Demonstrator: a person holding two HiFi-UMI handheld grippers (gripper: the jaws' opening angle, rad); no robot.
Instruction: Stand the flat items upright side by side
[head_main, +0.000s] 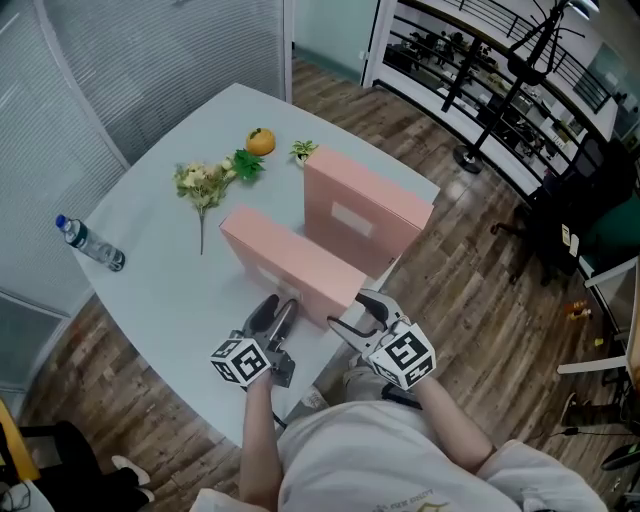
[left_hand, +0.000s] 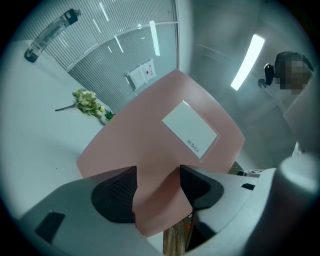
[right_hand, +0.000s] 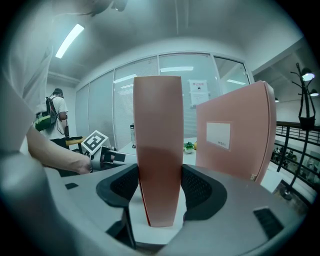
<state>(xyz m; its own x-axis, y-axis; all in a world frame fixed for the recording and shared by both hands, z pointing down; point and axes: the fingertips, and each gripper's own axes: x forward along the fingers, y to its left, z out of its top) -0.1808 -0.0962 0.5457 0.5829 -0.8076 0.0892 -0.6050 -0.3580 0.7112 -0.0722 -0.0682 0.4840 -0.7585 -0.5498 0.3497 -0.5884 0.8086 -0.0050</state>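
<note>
The near pink box (head_main: 285, 262) stands on its long edge by the front edge of the white table (head_main: 170, 290). The left tongs (head_main: 283, 308) and the right tongs (head_main: 355, 312) both squeeze its near end. The far pink box (head_main: 365, 215) stands up just beside it, near the table's right corner. Its white label faces the tongs.

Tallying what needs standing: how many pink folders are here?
2. The far pink folder stands upright at the back; the near pink folder sits just in front of it. None seems hidden.
</note>
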